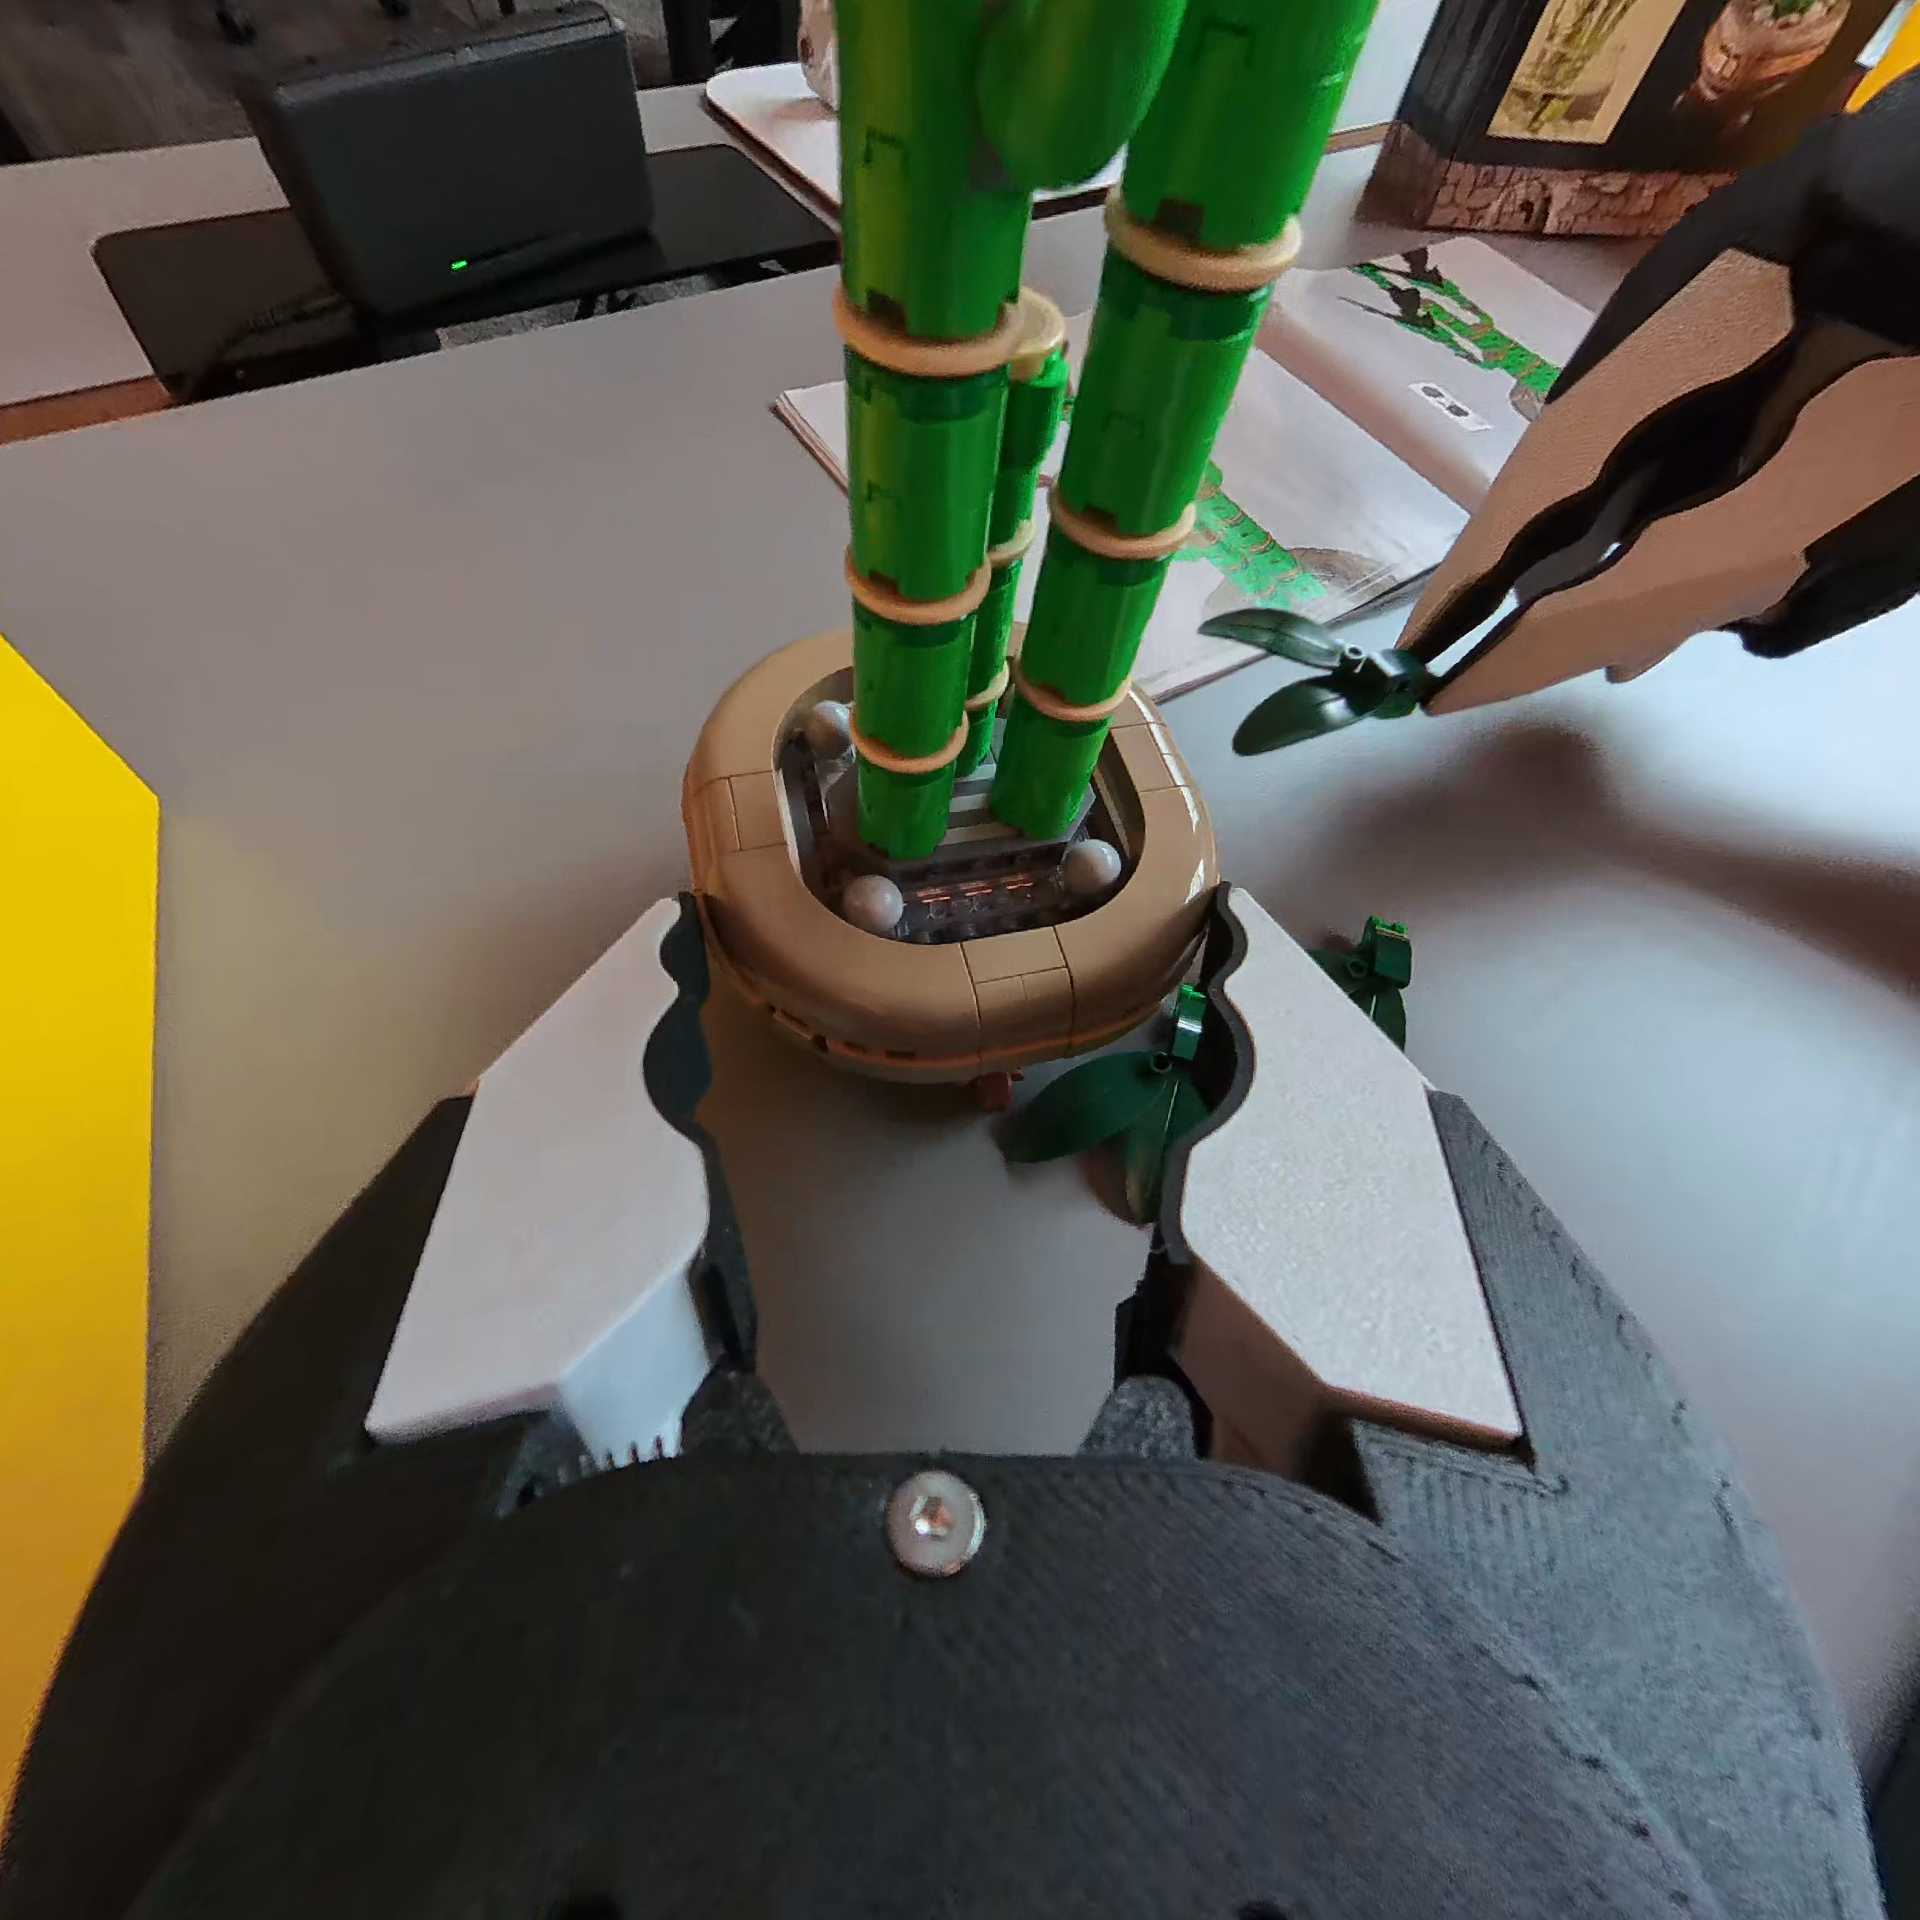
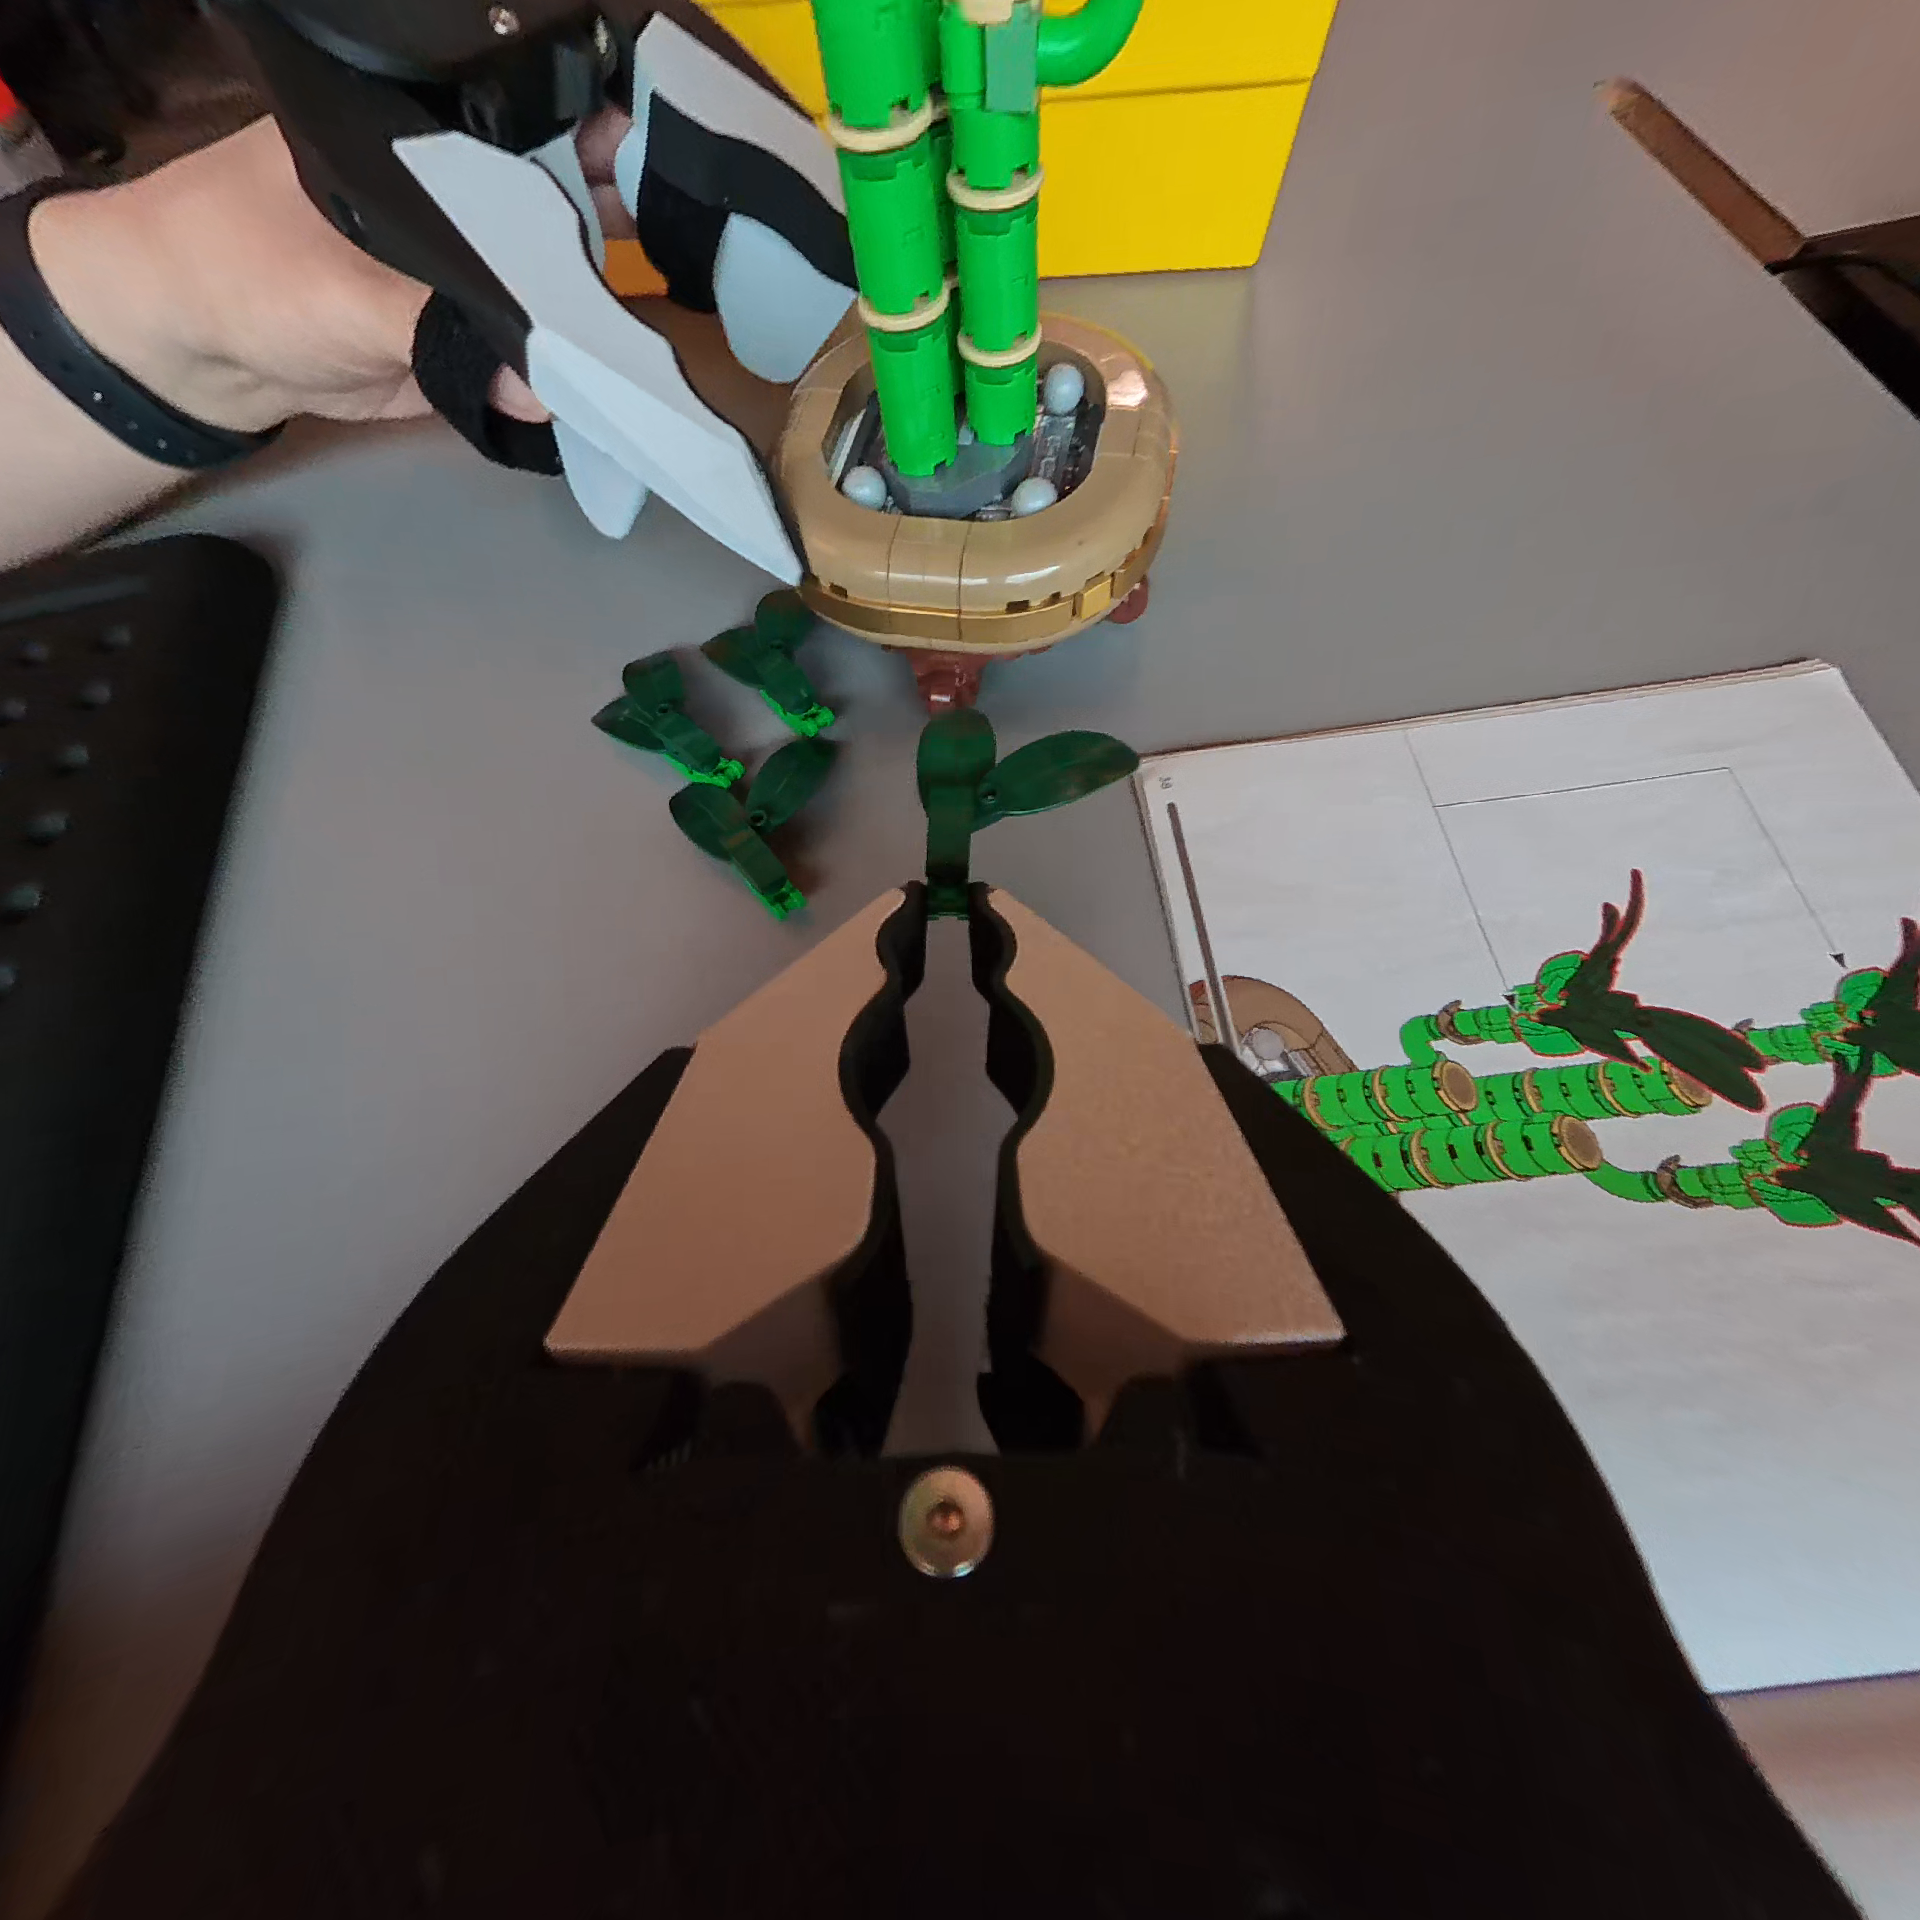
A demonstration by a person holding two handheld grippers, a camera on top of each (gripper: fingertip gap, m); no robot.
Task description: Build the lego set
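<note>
The lego bamboo plant stands on the grey table: green stalks [image 1: 914, 499] with tan rings rise from a rounded tan pot [image 1: 935, 987]. My left gripper [image 1: 956, 914] is shut on the pot, one finger on each side; it also shows in the right wrist view [image 2: 795, 468], held by a hand. My right gripper [image 2: 945, 899] is shut on a dark green leaf piece [image 2: 977, 779] and holds it above the table, in front of the pot [image 2: 966, 561]. In the left wrist view it [image 1: 1423, 675] holds the leaf piece [image 1: 1309, 686] to the right of the stalks.
Several loose dark green leaf pieces [image 2: 727, 748] lie on the table beside the pot, partly under my left finger [image 1: 1132, 1101]. An open instruction booklet [image 2: 1558, 1143] lies to the right. A yellow box [image 2: 1174, 156] stands behind the plant. A black mat [image 2: 104, 831] lies at the left.
</note>
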